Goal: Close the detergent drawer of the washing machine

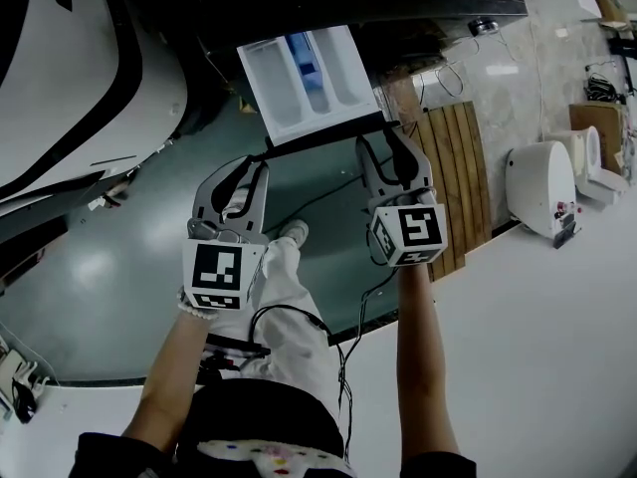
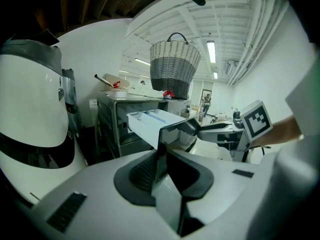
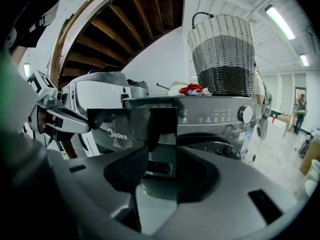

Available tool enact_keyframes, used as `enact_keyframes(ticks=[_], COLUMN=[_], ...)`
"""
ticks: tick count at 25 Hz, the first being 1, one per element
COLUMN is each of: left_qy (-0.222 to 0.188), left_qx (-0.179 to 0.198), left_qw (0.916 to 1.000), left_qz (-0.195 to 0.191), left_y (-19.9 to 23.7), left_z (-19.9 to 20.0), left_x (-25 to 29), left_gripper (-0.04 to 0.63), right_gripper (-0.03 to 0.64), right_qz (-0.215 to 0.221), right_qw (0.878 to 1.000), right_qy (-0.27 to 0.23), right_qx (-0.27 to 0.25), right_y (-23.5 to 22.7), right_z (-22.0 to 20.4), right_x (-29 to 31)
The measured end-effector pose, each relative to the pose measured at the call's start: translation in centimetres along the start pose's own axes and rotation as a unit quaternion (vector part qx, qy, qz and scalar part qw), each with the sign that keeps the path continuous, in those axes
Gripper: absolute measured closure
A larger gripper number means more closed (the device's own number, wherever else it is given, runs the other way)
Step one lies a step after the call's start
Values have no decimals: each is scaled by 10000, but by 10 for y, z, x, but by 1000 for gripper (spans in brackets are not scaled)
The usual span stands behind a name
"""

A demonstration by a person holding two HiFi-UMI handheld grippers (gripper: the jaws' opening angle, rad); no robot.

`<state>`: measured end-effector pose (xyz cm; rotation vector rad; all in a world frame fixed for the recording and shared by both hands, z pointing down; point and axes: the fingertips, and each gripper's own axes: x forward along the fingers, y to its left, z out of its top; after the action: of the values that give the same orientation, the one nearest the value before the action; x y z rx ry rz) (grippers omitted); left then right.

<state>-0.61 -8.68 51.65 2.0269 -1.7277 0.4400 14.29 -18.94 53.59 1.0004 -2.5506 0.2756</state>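
The white detergent drawer point(image 1: 309, 78) stands pulled out of the dark washing machine point(image 3: 215, 114), its compartments showing. Its dark front panel point(image 1: 323, 135) faces me. My left gripper point(image 1: 255, 160) is at the panel's left end. In the left gripper view the panel's edge point(image 2: 161, 144) stands between the jaws of that gripper point(image 2: 164, 156), close to the left pad, with a dark gap on the other side. My right gripper point(image 1: 385, 137) is at the panel's right end. Its own view shows the panel point(image 3: 130, 124) face-on just beyond the spread jaws of the gripper point(image 3: 157, 156).
A woven basket point(image 3: 225, 49) and a red cloth sit on top of the machine. A large white appliance point(image 1: 90, 68) stands at the left. A wooden slat board point(image 1: 453, 177) and a small white machine point(image 1: 542, 187) are at the right. My leg and shoe point(image 1: 294, 232) are below the drawer.
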Motion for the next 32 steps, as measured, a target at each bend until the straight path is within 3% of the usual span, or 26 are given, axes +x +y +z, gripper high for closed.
enact_keyframes(ticks=[19, 32], left_qy=[91, -61], left_qx=[-143, -130], left_qw=[9997, 9989], left_qz=[185, 439], left_y=[6, 39], left_z=[3, 22], left_x=[3, 21], left_gripper=[523, 523], right_gripper=[437, 437], right_qz=[-274, -465], right_qw=[9994, 9987], right_qy=[212, 207], right_qx=[36, 82], right_y=[0, -1], right_z=[3, 21], right_x=[6, 40])
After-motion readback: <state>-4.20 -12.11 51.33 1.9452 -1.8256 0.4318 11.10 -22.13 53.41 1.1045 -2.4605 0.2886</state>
